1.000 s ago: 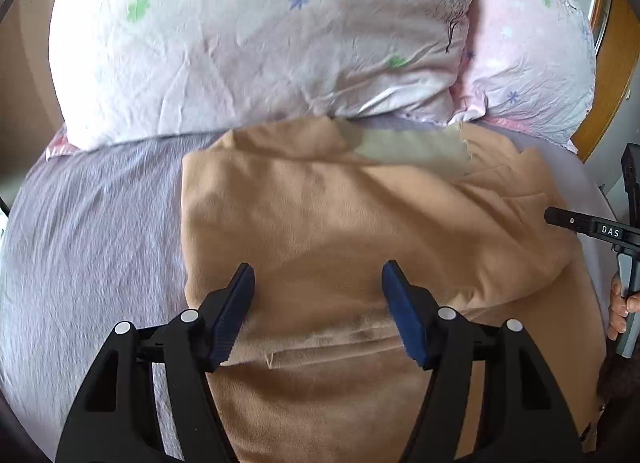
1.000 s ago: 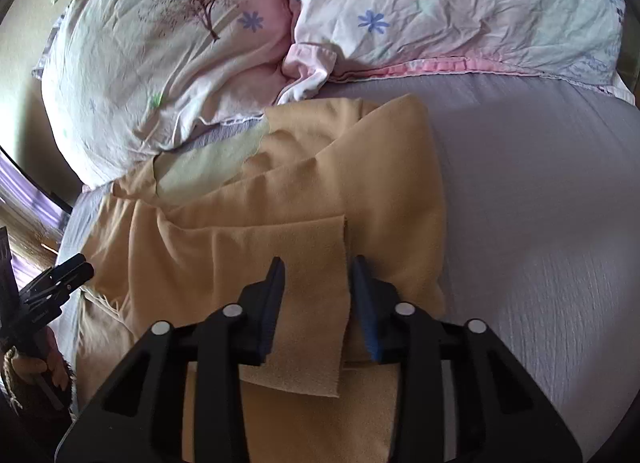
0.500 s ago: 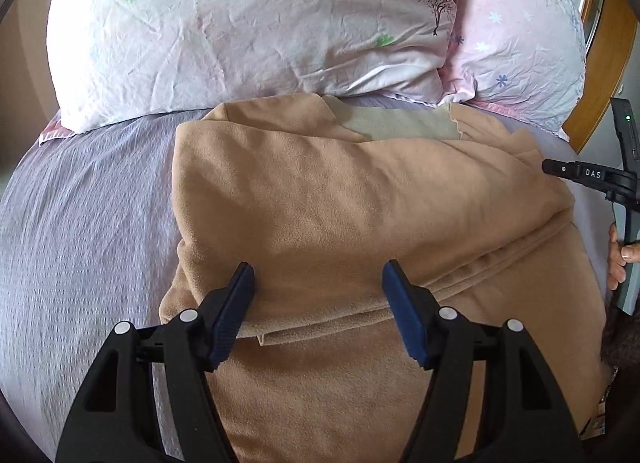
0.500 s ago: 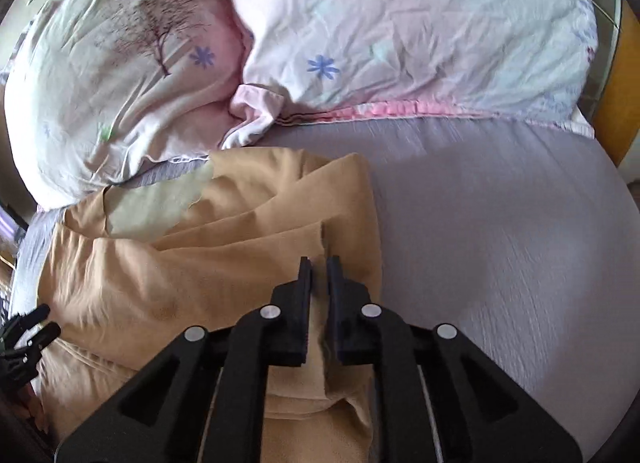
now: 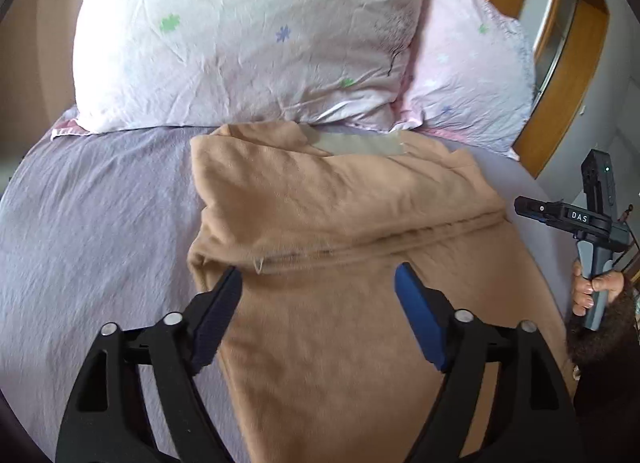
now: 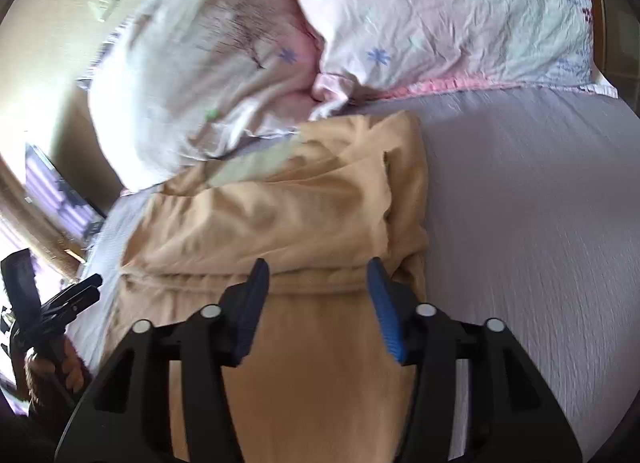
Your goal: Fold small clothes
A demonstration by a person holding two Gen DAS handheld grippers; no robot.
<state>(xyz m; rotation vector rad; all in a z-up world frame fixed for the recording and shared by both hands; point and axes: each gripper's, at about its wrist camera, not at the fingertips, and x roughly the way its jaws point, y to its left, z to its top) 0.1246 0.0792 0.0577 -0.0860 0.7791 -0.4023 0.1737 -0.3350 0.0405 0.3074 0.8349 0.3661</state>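
Note:
A tan fleece garment [image 5: 340,223] lies on the lilac bed sheet [image 5: 100,223], its far part folded back over the near part, the fold's hem running across just ahead of my fingers. It also shows in the right wrist view [image 6: 288,215]. My left gripper [image 5: 318,283] is open and empty, hovering above the garment near its left edge. My right gripper [image 6: 318,275] is open and empty above the garment's right side. The right gripper also shows at the right edge of the left wrist view [image 5: 520,205], off the garment.
Two pale floral pillows [image 5: 248,35] [image 5: 468,83] lie at the head of the bed, touching the garment's far edge. A wooden frame [image 5: 568,75] stands at the right. The sheet [image 6: 540,223] extends to the right of the garment.
My right gripper was shut on the garment's right edge, carried it, and has now opened and let go. The far part of the garment now lies folded over. Both grippers have drawn back.

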